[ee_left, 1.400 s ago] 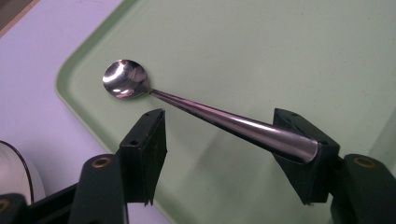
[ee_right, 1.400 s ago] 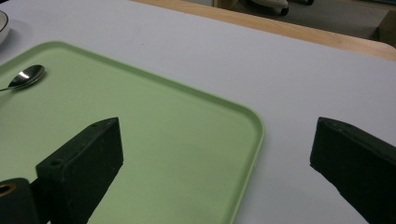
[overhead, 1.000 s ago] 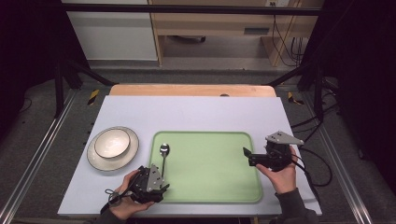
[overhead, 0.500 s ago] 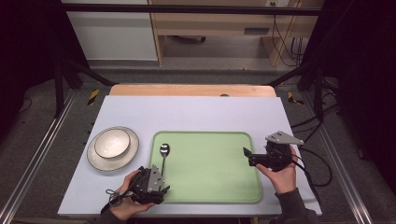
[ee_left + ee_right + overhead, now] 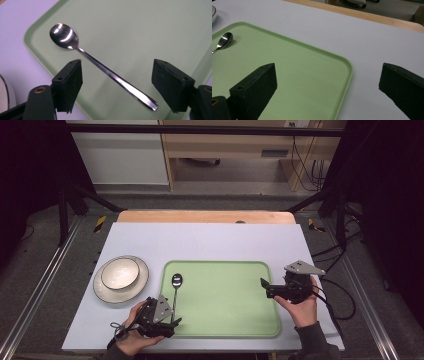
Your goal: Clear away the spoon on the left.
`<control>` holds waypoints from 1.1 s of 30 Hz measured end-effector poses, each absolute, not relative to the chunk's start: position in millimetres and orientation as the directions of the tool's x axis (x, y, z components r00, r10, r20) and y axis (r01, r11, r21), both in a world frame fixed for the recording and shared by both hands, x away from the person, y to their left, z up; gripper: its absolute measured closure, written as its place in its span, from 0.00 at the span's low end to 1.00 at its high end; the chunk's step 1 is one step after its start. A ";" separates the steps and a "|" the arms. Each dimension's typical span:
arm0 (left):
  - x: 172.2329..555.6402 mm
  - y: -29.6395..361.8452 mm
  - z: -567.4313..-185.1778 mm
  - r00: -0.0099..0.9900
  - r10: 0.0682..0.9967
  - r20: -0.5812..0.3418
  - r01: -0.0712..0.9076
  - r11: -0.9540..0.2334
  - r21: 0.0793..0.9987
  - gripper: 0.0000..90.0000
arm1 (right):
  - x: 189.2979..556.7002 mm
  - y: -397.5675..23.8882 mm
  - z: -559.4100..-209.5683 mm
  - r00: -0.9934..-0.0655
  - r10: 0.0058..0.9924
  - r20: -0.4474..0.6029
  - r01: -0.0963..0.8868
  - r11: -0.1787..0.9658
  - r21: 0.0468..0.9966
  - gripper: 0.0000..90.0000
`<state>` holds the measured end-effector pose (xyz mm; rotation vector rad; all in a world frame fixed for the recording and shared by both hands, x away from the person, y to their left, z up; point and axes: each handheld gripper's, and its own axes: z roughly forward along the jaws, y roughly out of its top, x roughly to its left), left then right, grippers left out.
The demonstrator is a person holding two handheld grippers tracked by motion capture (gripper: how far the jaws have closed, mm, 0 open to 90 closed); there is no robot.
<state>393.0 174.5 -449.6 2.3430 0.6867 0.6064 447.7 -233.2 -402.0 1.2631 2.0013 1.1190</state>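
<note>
A white tabletop with a wooden far edge stands in a dim room, dark frame posts at either side. The spoon lies on the green tray, along its left edge, bowl toward the far side and handle pointing near. Your left tool sits at the near end of that handle; its jaws have just been opening, and they now stand wide on either side of the handle with neither pad touching it. Compared with a second ago, the spoon has not shifted on the tray. Judge this as a completed release: the spoon is placed and the tool is free to withdraw. Your right tool hovers over the tray's right edge, jaws open and empty. Left of the tray, a bowl rests on a plate. Cables trail over the floor at the right.
</note>
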 end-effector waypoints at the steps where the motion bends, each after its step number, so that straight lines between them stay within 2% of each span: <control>1: 393.2 176.3 -448.3 0.757 0.609 0.239 0.324 -0.666 0.672 0.28 | 447.7 -233.3 -402.0 -0.432 0.902 0.003 0.474 0.224 0.852 0.02; 14: 397.3 210.9 -434.2 0.648 0.750 0.134 0.381 -0.471 0.796 0.26 | 446.8 -236.0 -399.9 -0.425 0.905 0.005 0.460 0.211 0.863 0.02; 33: 396.8 256.8 -427.0 0.512 0.856 0.073 0.400 -0.313 0.862 0.21 | 444.9 -242.6 -396.4 -0.401 0.916 0.006 0.453 0.192 0.871 0.02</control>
